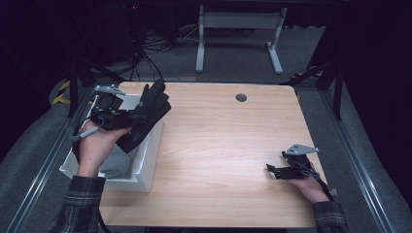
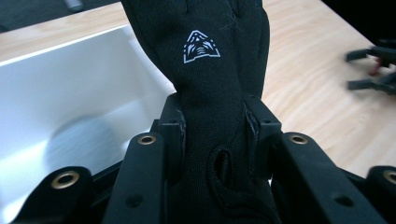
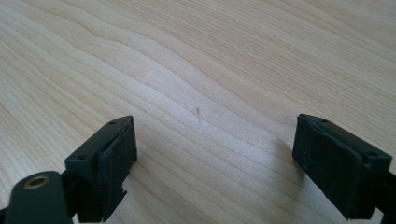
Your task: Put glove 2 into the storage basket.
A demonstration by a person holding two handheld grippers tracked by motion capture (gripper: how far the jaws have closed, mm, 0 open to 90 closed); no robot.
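One white bin [image 1: 145, 160] on the desk [image 1: 218, 145], grey cloth [image 1: 116, 162] inside. Above the bin, left tongs [image 2: 217, 135] clamped on one black glove [image 2: 205, 51]. Right tongs [image 3: 215, 158] spread wide, empty.

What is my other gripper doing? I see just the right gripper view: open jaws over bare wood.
Observer: The left gripper is shut on a black glove, lifted above a white bin.
Operator: Is anything in that bin?
Observer: Yes, a grey cloth lies in it.
Operator: Any marking on the glove?
Observer: A white triangular logo, seen in the left gripper view.
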